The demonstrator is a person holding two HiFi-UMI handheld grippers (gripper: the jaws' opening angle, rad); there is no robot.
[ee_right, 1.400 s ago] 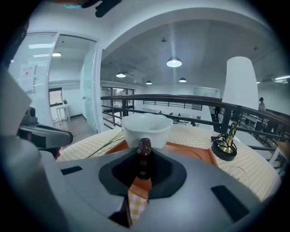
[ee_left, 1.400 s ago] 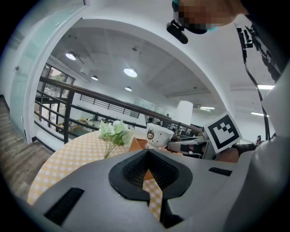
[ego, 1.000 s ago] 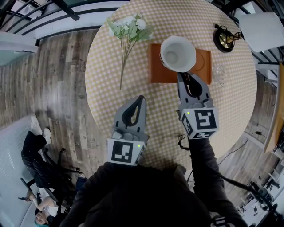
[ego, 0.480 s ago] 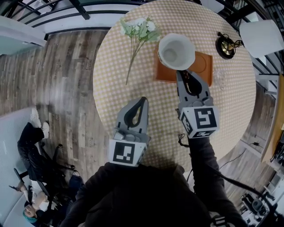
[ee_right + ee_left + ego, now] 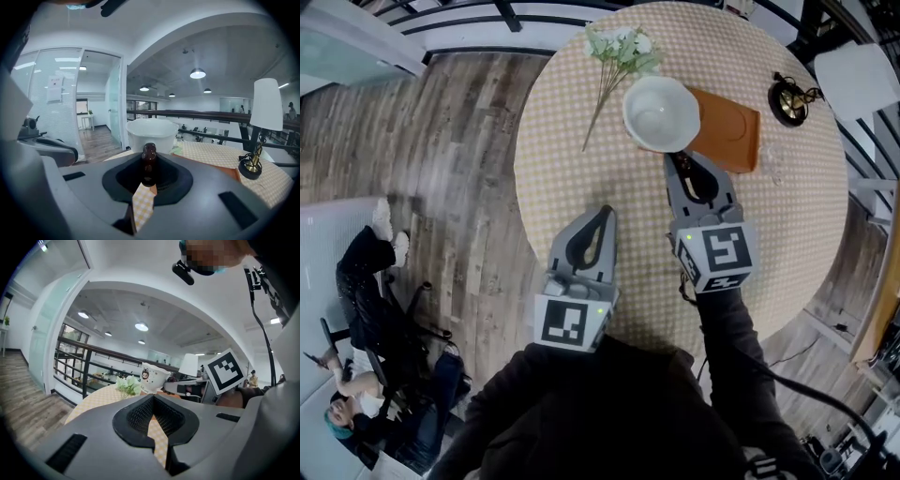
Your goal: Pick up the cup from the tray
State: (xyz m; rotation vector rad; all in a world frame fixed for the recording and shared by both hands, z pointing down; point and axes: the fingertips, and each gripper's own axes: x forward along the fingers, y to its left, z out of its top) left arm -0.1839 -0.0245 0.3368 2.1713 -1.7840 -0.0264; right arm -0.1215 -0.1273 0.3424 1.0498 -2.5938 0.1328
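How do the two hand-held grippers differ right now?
The right hand-held gripper is clamped on the brown handle of the white cup; the left hand-held gripper is shut on nothing. The right one reaches farther over the table, close to the orange tray; the left one sits nearer the person. Both are grey with a marker cube.

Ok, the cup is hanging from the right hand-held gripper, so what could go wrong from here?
The right hand-held gripper pinches only the thin brown handle of the cup, so the cup may pivot or slip. The flowers lie right beside the cup; a swing that way could brush them.
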